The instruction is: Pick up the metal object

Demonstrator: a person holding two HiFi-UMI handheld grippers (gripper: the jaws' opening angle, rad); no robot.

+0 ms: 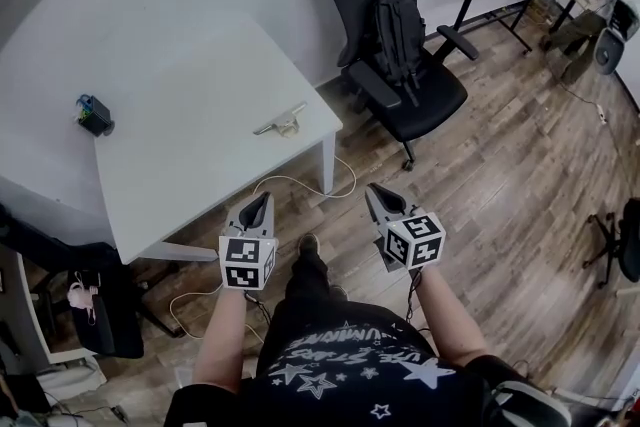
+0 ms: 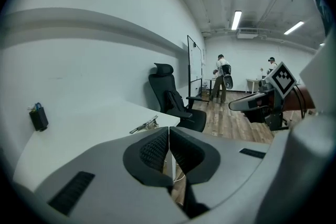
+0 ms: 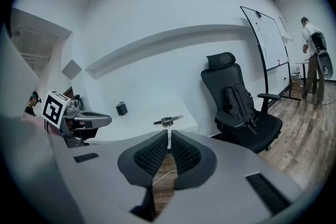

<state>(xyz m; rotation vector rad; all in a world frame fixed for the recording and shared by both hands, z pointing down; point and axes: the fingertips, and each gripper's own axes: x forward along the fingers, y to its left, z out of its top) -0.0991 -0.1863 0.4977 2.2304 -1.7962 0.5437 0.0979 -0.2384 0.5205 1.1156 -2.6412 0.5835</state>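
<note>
Approach step, I judge: left tongs (image 1: 264,200) and right tongs (image 1: 376,192) hang clenched and empty short of the counter (image 1: 180,165), so one must open and reach the metal object (image 1: 281,123) lying by its right corner.

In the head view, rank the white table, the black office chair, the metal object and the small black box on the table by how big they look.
1. white table
2. black office chair
3. metal object and small black box: about alike. The first is longer but thinner, so I leave them unranked.
</note>
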